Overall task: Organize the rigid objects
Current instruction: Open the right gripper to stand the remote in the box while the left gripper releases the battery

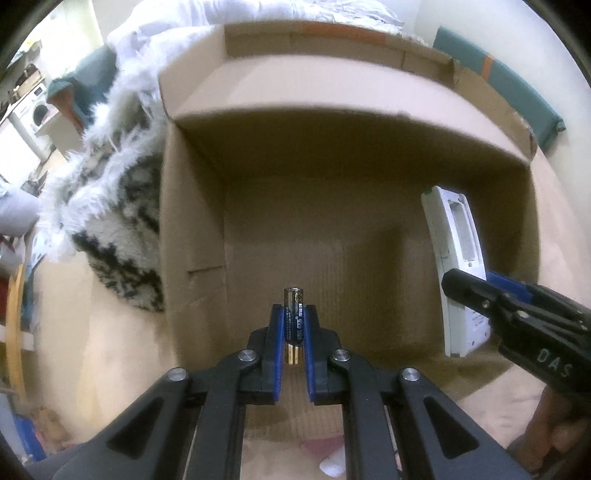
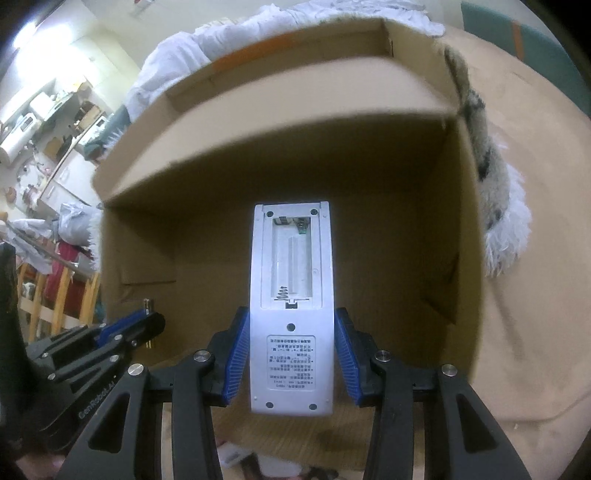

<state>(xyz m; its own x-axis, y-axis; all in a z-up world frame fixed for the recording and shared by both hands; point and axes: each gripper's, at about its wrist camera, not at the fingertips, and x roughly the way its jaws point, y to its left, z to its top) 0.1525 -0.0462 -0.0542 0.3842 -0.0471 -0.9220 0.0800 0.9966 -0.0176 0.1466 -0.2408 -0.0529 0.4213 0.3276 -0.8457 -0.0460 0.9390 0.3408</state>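
Observation:
A large open cardboard box [image 1: 369, 110] lies on a tan surface, and both grippers hang over its inside. My left gripper [image 1: 294, 311] is shut on a dark AA battery [image 1: 294, 321] that stands upright between the blue pads. My right gripper [image 2: 291, 312] is shut on a white remote control [image 2: 291, 354], gripped by its long sides. The remote's back faces the camera, with its battery bay uncovered and empty. In the left wrist view the remote [image 1: 456, 236] and right gripper [image 1: 476, 284] are at the right. In the right wrist view the left gripper [image 2: 149, 318] and the battery's tip [image 2: 147, 303] are at the lower left.
A shaggy black-and-white fur throw [image 1: 110, 206] lies against the box's left side, with white bedding [image 1: 162, 33] behind. A green cushion [image 1: 517, 85] sits at the back right. Cluttered shelves and a wooden frame [image 2: 55, 295] stand off to the left. A hand [image 1: 554, 432] holds the right gripper.

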